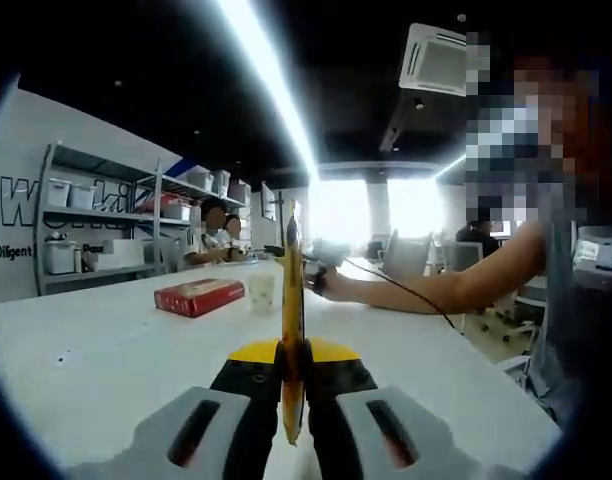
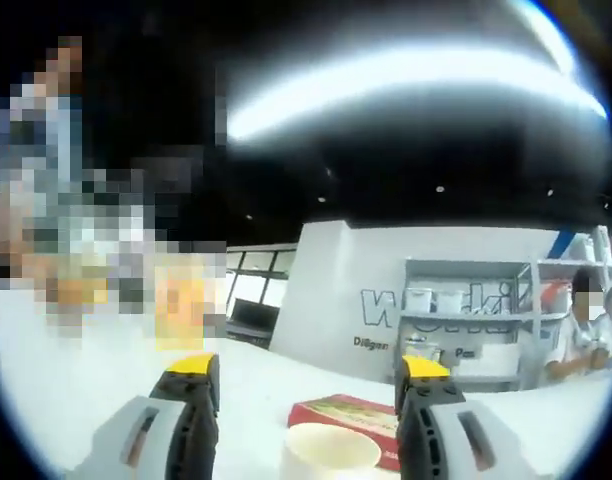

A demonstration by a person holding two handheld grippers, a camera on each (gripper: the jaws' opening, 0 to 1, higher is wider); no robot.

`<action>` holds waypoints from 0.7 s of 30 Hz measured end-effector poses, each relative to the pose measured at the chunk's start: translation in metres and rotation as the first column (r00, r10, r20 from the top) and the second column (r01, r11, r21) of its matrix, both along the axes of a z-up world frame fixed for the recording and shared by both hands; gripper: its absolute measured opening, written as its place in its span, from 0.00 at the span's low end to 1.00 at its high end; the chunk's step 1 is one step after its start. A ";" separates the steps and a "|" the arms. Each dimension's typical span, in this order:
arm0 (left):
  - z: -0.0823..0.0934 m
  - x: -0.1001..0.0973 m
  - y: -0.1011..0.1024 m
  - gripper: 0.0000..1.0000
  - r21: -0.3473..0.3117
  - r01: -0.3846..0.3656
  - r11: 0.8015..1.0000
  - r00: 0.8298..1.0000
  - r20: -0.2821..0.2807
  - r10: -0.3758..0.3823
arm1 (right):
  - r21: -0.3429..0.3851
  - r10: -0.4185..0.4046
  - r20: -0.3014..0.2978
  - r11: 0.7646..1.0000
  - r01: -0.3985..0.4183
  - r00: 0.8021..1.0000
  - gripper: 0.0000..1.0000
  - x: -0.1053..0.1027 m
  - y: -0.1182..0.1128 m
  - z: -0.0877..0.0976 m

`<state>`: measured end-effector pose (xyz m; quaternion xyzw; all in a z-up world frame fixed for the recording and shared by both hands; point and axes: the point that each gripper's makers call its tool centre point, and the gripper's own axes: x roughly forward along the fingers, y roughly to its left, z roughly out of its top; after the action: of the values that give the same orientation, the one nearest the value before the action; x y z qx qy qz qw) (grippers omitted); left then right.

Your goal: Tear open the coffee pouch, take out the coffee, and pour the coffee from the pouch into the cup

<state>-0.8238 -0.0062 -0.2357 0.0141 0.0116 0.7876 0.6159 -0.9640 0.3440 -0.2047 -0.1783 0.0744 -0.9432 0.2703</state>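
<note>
Your left tool pinches the thin yellow pouch edge-on, long axis upright; right tool gapes wide, holding nothing.

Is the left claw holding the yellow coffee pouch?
Yes, the left claw is shut on the thin yellow coffee pouch, which stands up edge-on between its jaws above the white table.

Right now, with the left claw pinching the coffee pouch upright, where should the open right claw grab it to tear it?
Probably the top edge of the coffee pouch. The left claw already clamps its lower end, leaving the thin upper strip free above the table. Bring the right claw in from the side, jaws across the flat faces, just below the top.
</note>
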 end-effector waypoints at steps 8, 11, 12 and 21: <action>-0.001 0.003 0.002 0.11 -0.004 0.006 1.000 1.000 0.000 -0.006 | -0.088 -0.071 0.081 0.993 0.078 0.994 0.81 -0.012 0.028 -0.010; 0.000 0.003 0.002 0.11 0.002 0.008 1.000 1.000 0.005 -0.008 | -0.062 -0.065 0.146 0.995 0.075 0.987 0.85 -0.017 0.022 -0.023; 0.000 0.002 0.002 0.11 0.002 0.007 1.000 1.000 0.006 -0.007 | -0.032 -0.066 0.168 0.997 0.073 0.984 0.86 -0.019 0.019 -0.029; 0.001 0.001 0.001 0.11 -0.001 0.002 1.000 1.000 0.004 -0.002 | 0.096 -0.115 0.278 0.991 0.091 0.954 0.83 -0.029 0.013 -0.060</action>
<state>-0.8225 -0.0052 -0.2349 0.0122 0.0106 0.7869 0.6169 -0.9932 0.3573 -0.2648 -0.0265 0.0830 -0.9679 0.2357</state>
